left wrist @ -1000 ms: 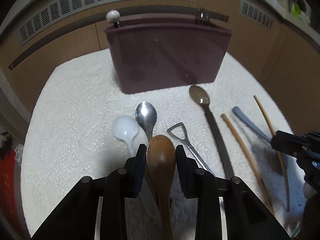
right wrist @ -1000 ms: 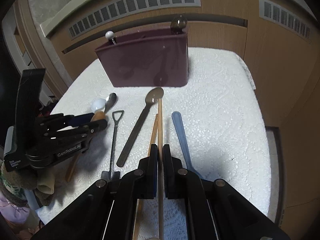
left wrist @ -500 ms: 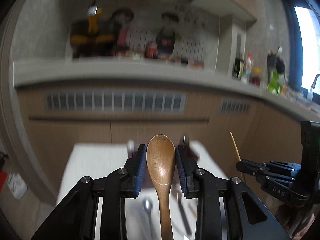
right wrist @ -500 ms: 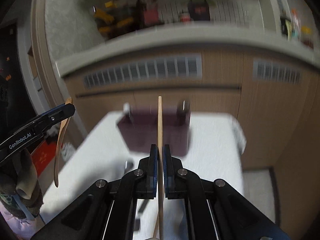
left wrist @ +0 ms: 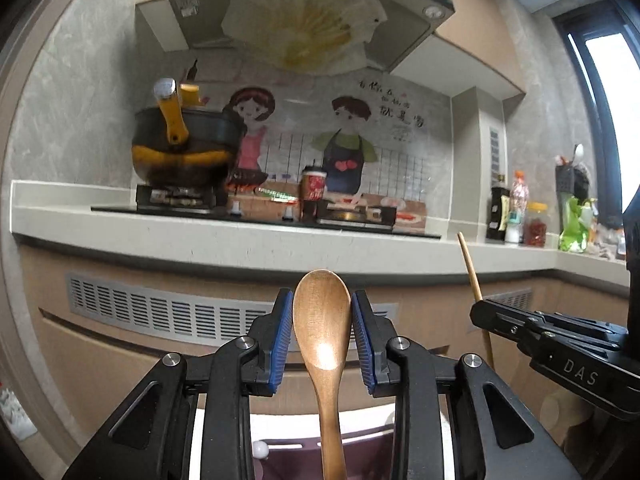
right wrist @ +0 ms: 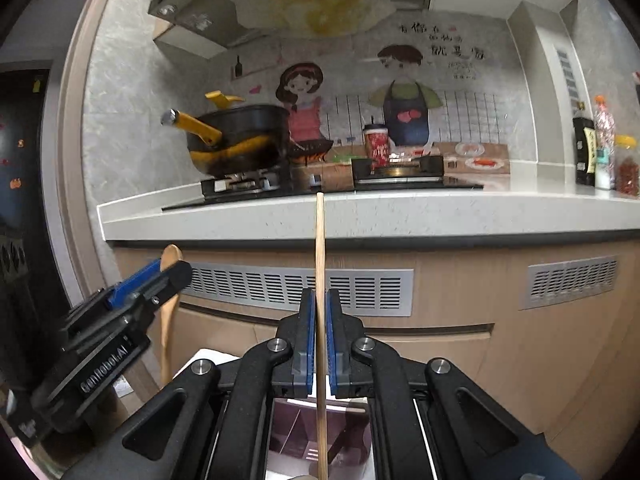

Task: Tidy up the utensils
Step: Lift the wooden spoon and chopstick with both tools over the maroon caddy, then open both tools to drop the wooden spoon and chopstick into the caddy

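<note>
My left gripper (left wrist: pixel 322 304) is shut on a brown wooden spoon (left wrist: pixel 325 336), bowl up between the blue pads, held level and high above the table. In the right wrist view the same gripper (right wrist: pixel 170 270) and spoon (right wrist: pixel 168 312) show at the left. My right gripper (right wrist: pixel 319 300) is shut on a thin wooden chopstick (right wrist: pixel 320 248) that stands upright past the pads. From the left wrist view, the right gripper (left wrist: pixel 478 314) and its chopstick (left wrist: pixel 472 268) sit at the right. The maroon utensil holder (right wrist: pixel 312 428) lies below both grippers, also glimpsed as the holder (left wrist: pixel 288 456) under the left fingers.
A kitchen counter (right wrist: pixel 360 216) with a gas stove, a black and yellow pot (right wrist: pixel 240 136) and a red cup (right wrist: pixel 376 142) fills the background. Bottles (right wrist: pixel 596 152) stand at the right end. Cabinet fronts with vent grilles (right wrist: pixel 300 288) face me. The white cloth (right wrist: pixel 208 360) shows only at the bottom edge.
Both grippers rose from the table and tilted up to near level, carrying the spoon and the chopstick. The view swung from the cloth and loose utensils to the kitchen counter.
</note>
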Tool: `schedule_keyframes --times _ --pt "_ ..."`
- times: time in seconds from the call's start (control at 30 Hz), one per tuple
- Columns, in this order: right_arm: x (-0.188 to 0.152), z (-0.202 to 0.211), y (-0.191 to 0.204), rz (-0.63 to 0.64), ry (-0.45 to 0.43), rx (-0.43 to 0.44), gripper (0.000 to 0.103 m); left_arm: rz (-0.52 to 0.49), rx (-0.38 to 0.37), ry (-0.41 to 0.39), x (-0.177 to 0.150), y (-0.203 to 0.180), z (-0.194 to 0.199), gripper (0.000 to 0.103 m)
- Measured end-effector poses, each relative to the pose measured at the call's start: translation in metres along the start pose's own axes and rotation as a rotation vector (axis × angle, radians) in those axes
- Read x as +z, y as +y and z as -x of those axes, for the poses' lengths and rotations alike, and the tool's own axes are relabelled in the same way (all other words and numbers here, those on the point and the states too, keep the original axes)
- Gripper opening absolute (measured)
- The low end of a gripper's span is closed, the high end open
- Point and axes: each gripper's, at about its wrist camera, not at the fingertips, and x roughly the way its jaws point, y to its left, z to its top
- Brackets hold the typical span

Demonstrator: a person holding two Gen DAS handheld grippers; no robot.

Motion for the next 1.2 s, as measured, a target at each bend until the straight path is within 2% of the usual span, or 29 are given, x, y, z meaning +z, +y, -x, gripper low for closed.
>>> schedule_keyframes --times 0.27,0.47,0.5,0.53,0.57,0.6,0.63,0.67,0.9,0.97,1.2 --pt "-0.026 -0.056 -0.005 0.013 0.053 -0.032 0.006 0.034 0.015 0.084 -0.038 0.014 -0.057 0.031" --pt "-0.055 -0.087 -0.011 0.024 0.128 -0.051 0.006 0.042 0.009 0.17 -0.07 0.019 -0.072 0.031" --pt "-0.062 -0.091 -0.012 0.03 0.159 -0.042 0.006 0.044 0.004 0.185 -0.074 0.019 -0.072 0.032" --pt "-0.068 -0.093 -0.014 0.034 0.193 -0.025 0.007 0.039 -0.002 0.216 -0.081 0.019 -0.074 0.04" --pt "-0.073 -0.096 -0.016 0.035 0.22 -0.014 0.015 0.034 -0.006 0.241 -0.087 0.019 -0.074 0.055" --pt "-0.079 -0.098 -0.018 0.039 0.252 -0.014 0.023 0.03 -0.005 0.258 -0.091 0.02 -0.073 0.063" --pt "-0.085 -0.097 -0.02 0.044 0.271 -0.035 0.039 0.027 0.002 0.283 -0.098 0.021 -0.072 0.067" --pt "-0.089 -0.096 -0.022 0.046 0.276 -0.053 0.05 0.024 0.007 0.303 -0.102 0.023 -0.07 0.067" --pt "-0.115 -0.047 -0.034 0.081 0.332 -0.143 0.062 0.067 0.048 0.414 -0.115 0.04 -0.033 0.067" --pt "-0.122 -0.032 -0.033 0.092 0.346 -0.167 0.074 0.064 0.074 0.443 -0.119 0.043 -0.018 0.069" --pt "-0.151 0.027 -0.01 0.147 0.39 -0.198 0.089 0.091 0.109 0.509 -0.144 0.047 0.047 0.071"
